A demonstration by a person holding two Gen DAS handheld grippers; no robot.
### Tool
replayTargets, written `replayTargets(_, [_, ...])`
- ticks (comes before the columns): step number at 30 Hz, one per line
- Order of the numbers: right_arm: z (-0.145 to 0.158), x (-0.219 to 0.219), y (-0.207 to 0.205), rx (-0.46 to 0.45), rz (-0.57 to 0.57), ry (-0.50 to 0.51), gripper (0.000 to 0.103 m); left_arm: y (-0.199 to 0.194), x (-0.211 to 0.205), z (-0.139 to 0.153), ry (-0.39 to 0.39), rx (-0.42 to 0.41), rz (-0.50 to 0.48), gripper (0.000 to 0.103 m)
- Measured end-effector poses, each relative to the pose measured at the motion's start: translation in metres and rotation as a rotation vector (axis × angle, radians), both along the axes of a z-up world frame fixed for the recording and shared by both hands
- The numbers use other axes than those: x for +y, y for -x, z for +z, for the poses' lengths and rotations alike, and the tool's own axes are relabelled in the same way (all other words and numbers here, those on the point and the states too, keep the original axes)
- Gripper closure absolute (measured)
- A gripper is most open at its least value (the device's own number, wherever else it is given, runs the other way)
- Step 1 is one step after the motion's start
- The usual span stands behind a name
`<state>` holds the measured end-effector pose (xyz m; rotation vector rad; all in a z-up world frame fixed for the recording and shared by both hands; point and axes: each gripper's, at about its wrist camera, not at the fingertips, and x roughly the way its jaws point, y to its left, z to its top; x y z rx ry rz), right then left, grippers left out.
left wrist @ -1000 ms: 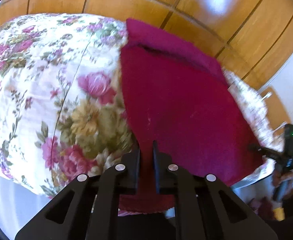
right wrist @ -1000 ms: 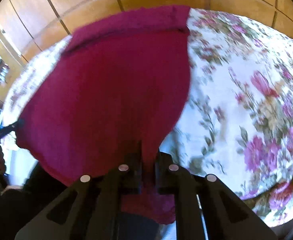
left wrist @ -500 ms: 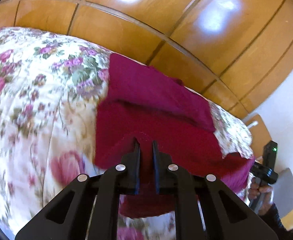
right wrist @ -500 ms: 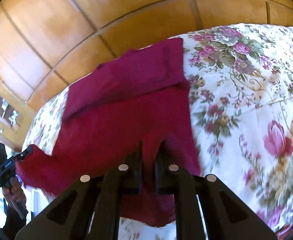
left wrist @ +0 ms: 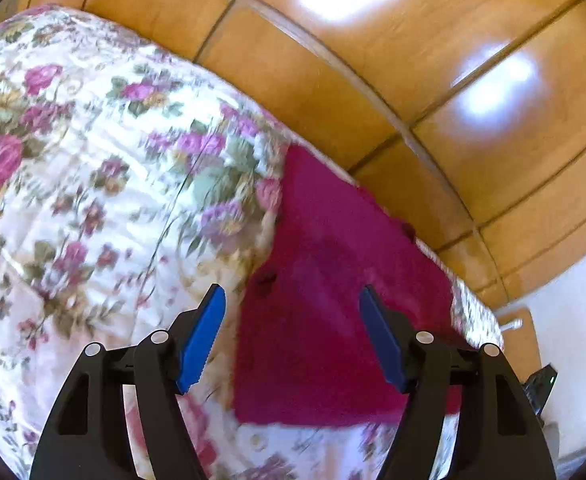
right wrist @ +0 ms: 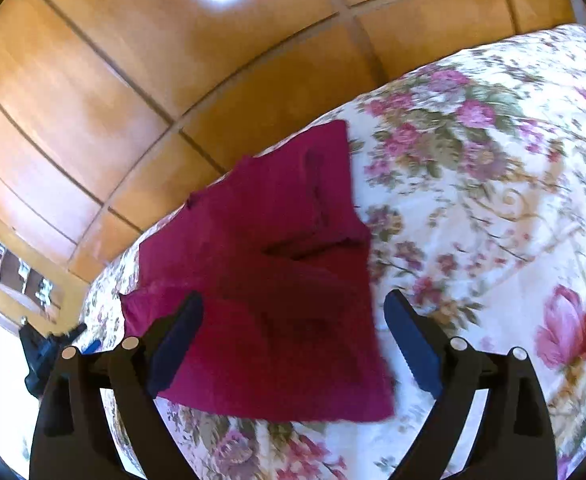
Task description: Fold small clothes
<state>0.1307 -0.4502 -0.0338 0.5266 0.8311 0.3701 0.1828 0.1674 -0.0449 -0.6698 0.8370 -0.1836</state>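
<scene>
The crimson garment (left wrist: 333, 300) lies folded on the floral bedspread (left wrist: 93, 220), close to the bed's far edge, with the wooden panelled wall (left wrist: 373, 60) directly behind it.

Left gripper (left wrist: 293, 336): jaws spread wide, blue pads (left wrist: 201, 340) exposed, nothing held. The garment sits ahead of and between the two fingers; its left edge falls just inside the left finger, and its near hem lies level with the finger bases. Whether the fingertips touch the cloth cannot be determined, as the view is motion-blurred.

Right gripper (right wrist: 293, 344): jaws likewise spread wide, nothing held. In the right wrist view the garment (right wrist: 277, 300) fills the gap between the fingers. Its right edge stops short of the right finger, while the left finger overlaps the cloth's left portion. A raised fold crosses the upper layer near the middle.

Surroundings: the bedspread extends well to the outer side of each gripper. A white wall (left wrist: 573, 320) stands at the far right of the left wrist view. No object lies between either gripper and the garment.
</scene>
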Motion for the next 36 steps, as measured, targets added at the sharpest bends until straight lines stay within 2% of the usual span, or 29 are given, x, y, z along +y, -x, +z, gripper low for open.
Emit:
replayTargets(4, [-0.022,-0.016,0.027,0.038,-0.012,0.036,0.012,0.02,-0.012,-0.025,-0.086,0.036,-0.071,0.035])
replayTargets(6, [-0.038,-0.015,0.036,0.073,-0.004,0.079,0.02,0.027,-0.023,-0.038,-0.105,0.052,-0.111,0.035])
replayTargets(8, [-0.05,-0.01,0.039,0.091,0.014,0.121,0.031,0.031,-0.034,-0.043,-0.135,0.052,-0.134,0.035])
replayTargets(10, [-0.057,-0.002,0.038,0.085,0.019,0.16,0.034,0.031,-0.041,-0.043,-0.156,0.036,-0.139,0.035])
replayTargets(11, [-0.058,0.0,0.036,0.076,0.015,0.17,0.038,0.03,-0.043,-0.043,-0.158,0.029,-0.14,0.038])
replayTargets(12, [-0.057,0.004,0.032,0.067,0.016,0.173,0.041,0.026,-0.045,-0.043,-0.159,0.026,-0.141,0.044])
replayTargets(13, [-0.058,0.006,0.029,0.062,0.021,0.172,0.05,0.024,-0.047,-0.043,-0.159,0.027,-0.142,0.049])
replayTargets(14, [-0.058,0.009,0.024,0.061,0.029,0.171,0.062,0.02,-0.048,-0.045,-0.157,0.036,-0.147,0.063])
replayTargets(15, [-0.059,0.014,0.019,0.066,0.05,0.177,0.067,0.017,-0.05,-0.047,-0.171,0.053,-0.147,0.074])
replayTargets(16, [-0.061,0.018,0.016,0.071,0.059,0.195,0.072,0.016,-0.051,-0.049,-0.181,0.059,-0.145,0.077])
replayTargets(17, [-0.06,0.021,0.016,0.072,0.066,0.214,0.081,0.017,-0.051,-0.049,-0.181,0.059,-0.146,0.082])
replayTargets(20, [-0.052,0.018,0.023,0.069,0.082,0.186,0.086,0.025,-0.048,-0.043,-0.162,0.041,-0.162,0.089])
replayTargets(25, [-0.037,0.011,0.044,0.053,0.088,0.124,0.088,0.047,-0.041,-0.032,-0.166,0.021,-0.196,0.091])
replayTargets(31, [-0.04,0.011,0.084,0.076,0.136,0.163,0.088,0.099,-0.038,-0.031,-0.136,0.037,-0.22,0.091])
replayTargets(36, [-0.055,0.001,0.126,0.143,0.178,0.203,0.089,0.146,-0.038,-0.041,-0.113,0.074,-0.221,0.091])
